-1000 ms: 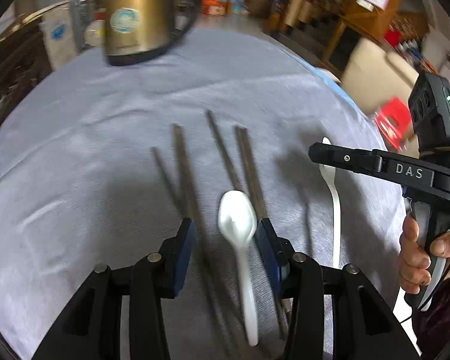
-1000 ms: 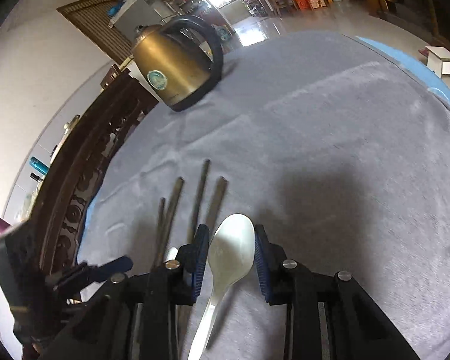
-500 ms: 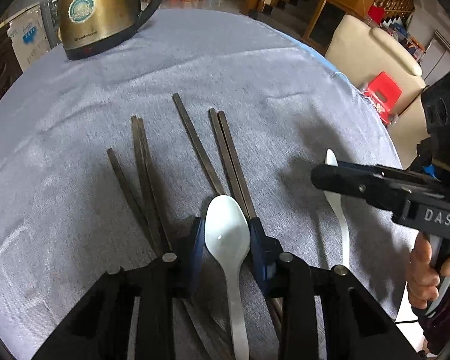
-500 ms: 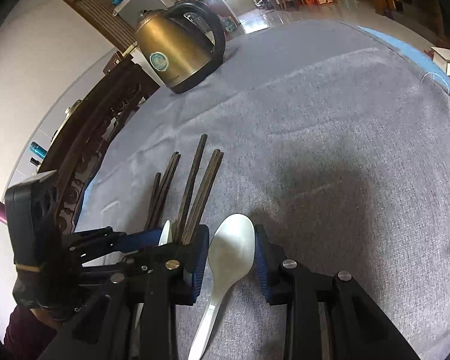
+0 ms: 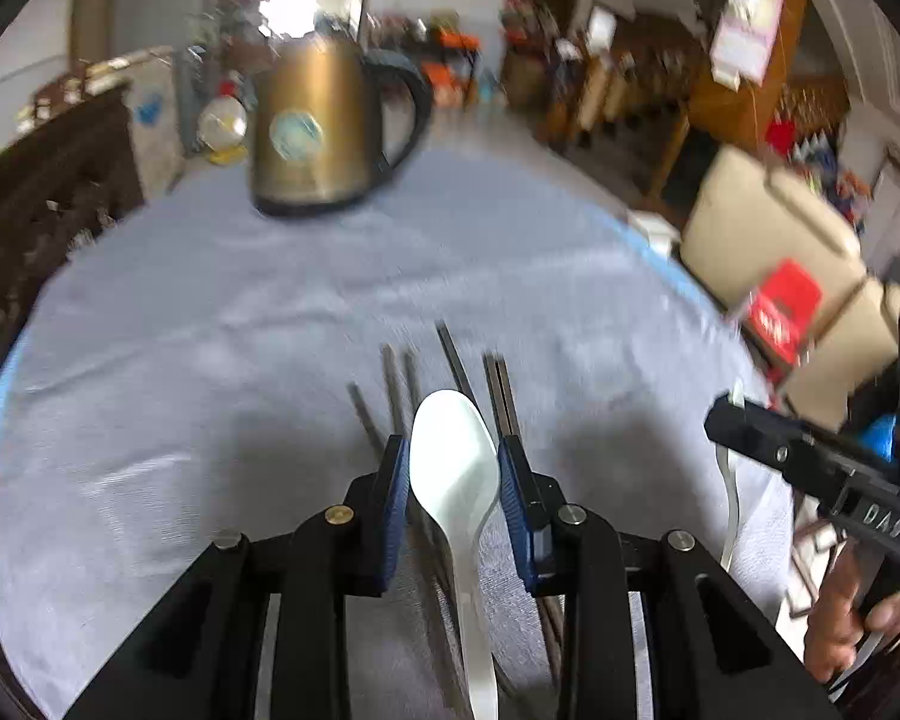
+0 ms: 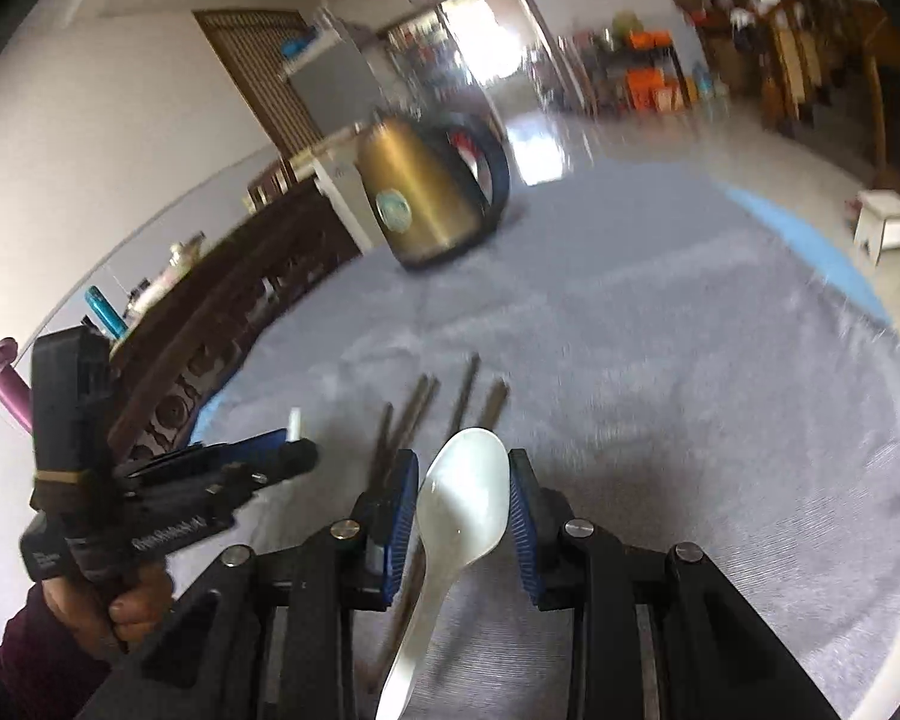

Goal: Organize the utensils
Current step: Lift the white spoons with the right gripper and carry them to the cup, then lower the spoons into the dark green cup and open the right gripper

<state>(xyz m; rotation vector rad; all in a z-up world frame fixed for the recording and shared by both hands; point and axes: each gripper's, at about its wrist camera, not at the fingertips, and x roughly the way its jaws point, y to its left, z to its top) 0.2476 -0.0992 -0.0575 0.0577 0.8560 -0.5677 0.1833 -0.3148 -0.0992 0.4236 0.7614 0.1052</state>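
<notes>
Lying lengthwise between the fingers of each gripper, a white spoon has its bowl forward and its handle running back under the tool. The left spoon (image 5: 455, 468) is pinched at the bowl by the left gripper (image 5: 453, 480); the right spoon (image 6: 463, 495) is pinched the same way by the right gripper (image 6: 463, 510). Both spoons seem lifted over the grey tablecloth (image 5: 210, 372), near its close edge. The dark chopsticks (image 5: 498, 384) lie on the cloth just beyond both spoons, parallel to them, pointing toward the far edge where the brass kettle (image 5: 312, 126) stands. Neither hand looks clearly nearer to the chopsticks.
</notes>
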